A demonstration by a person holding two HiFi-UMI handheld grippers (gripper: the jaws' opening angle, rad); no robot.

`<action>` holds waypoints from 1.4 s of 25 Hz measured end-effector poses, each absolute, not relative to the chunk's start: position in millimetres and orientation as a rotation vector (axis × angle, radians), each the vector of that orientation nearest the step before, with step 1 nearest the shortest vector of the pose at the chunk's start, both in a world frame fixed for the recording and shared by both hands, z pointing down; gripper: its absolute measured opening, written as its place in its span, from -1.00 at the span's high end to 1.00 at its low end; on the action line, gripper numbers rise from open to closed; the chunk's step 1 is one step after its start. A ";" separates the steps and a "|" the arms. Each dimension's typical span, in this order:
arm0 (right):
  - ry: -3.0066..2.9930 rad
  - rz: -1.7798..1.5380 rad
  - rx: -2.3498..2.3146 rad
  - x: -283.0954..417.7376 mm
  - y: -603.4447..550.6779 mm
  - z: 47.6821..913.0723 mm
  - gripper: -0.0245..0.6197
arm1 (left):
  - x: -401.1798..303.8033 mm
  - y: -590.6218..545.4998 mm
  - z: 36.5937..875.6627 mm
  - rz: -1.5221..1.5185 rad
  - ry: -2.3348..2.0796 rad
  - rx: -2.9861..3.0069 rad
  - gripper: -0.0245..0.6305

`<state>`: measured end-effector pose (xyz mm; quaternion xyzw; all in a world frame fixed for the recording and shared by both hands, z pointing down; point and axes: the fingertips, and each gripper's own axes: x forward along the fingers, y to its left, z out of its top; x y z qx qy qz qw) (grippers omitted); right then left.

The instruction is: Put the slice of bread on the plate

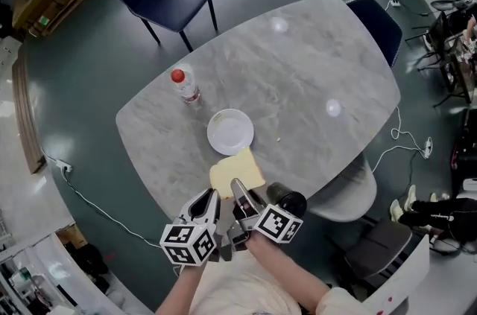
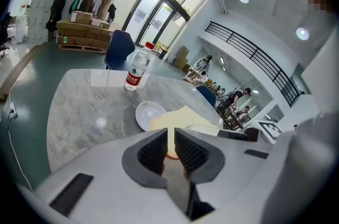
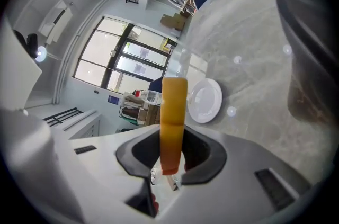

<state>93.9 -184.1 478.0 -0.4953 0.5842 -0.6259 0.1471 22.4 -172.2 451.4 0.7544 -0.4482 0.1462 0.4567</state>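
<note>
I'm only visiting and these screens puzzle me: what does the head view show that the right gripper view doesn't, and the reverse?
Only the head view: the whole marble table from above with the floor around it, and the left gripper and right gripper side by side at the near edge of the slice of bread. Only the right gripper view: the slice seen edge-on, clamped between that gripper's jaws, plus tall windows behind. Both: the white plate, the red-capped water bottle, the table and the bread.
</note>
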 end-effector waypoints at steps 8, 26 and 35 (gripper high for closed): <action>1.723 -1.700 -1.558 119.3 -235.1 494.6 0.64 | 25.1 -208.3 479.5 0.333 -1.138 1.820 0.78; 1.779 -1.791 -1.625 100.3 -301.2 561.7 0.64 | 6.3 -233.3 532.9 0.340 -1.155 1.750 0.78; 1.909 -1.812 -1.737 103.3 -303.3 579.4 0.64 | 4.8 -227.5 539.2 0.334 -1.153 1.734 0.78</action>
